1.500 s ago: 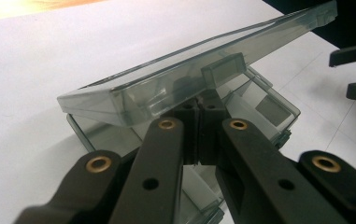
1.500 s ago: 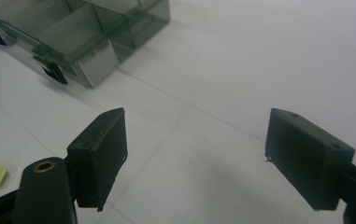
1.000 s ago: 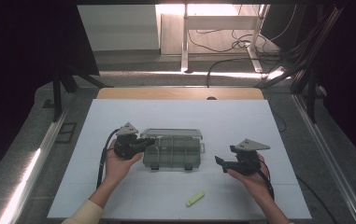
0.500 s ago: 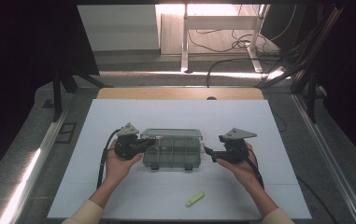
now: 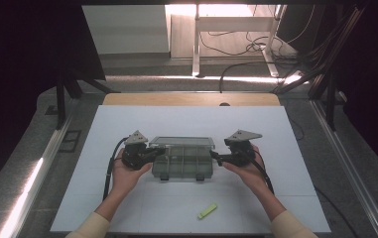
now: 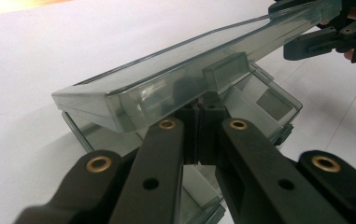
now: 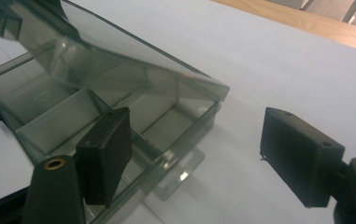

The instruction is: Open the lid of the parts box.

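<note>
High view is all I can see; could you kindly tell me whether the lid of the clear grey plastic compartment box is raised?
Observer: Yes, the left gripper view shows the lid tilted up off the clear grey plastic compartment box.
Operator: Are the right gripper's jaws open?
Observer: The right gripper stands wide open, with nothing pinched.
Operator: And the left one?
Observer: The left gripper is shut, its tips at the box's end beneath the lid.
</note>
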{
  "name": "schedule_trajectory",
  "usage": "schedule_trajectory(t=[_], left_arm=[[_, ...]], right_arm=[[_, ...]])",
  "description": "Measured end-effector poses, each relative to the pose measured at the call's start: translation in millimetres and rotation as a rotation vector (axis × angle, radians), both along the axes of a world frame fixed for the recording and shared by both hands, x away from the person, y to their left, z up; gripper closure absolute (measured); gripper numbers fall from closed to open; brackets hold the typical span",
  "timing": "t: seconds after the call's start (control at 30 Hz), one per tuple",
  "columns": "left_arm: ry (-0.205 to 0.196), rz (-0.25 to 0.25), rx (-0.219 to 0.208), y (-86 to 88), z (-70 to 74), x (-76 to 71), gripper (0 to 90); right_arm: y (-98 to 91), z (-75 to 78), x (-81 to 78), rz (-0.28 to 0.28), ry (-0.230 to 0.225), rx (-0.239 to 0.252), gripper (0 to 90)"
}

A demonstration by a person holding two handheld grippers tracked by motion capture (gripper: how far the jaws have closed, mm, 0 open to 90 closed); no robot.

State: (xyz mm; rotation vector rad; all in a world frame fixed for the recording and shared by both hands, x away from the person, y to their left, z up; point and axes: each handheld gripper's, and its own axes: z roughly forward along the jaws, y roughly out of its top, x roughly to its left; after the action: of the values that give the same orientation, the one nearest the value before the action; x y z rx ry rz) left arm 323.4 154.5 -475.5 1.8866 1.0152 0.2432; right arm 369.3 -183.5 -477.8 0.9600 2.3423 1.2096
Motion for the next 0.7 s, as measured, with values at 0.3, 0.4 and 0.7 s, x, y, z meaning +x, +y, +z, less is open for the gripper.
schedule_trajectory(t=[0.3,0.4,0.7], left_arm=[[0.002,0.001,-0.001,0.9,-0.4,0.1,89.6],[0.002,0.001,-0.001,0.7,-0.4,0.1,89.6],[0.002,0.001,0.001,0.6,-0.4,0.0,89.6]], right_arm=[[7.5,-1.9,5.0,0.011,0.004,-0.006,26.8],[8.3,-2.2,6.4,0.012,0.004,-0.006,27.0],[13.5,0.0,10.2,0.012,0.0,-0.008,28.5]])
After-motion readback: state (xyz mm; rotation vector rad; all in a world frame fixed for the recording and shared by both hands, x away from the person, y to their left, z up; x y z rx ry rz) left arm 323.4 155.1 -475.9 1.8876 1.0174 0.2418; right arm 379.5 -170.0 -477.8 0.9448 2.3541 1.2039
